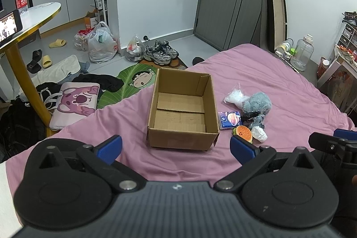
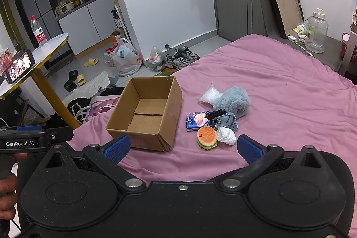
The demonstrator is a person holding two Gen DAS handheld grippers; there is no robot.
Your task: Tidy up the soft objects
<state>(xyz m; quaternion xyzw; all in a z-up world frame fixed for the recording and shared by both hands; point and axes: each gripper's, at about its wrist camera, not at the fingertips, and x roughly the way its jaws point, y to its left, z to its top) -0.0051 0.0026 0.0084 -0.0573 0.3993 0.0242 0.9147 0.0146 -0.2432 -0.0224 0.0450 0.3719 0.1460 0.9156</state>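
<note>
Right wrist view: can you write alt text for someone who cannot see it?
An open, empty cardboard box sits on a pink bedsheet, with a pile of soft items to its right: burger toy, tissue pack, grey plush and white bag. The right gripper is open at the bottom, holding nothing.

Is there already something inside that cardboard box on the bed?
No, the cardboard box shows only its bare bottom flaps, while the toys lie beside it on the pink sheet.

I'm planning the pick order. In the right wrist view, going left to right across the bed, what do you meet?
Cardboard box → blue tissue pack → burger toy → white crumpled bag.
</note>
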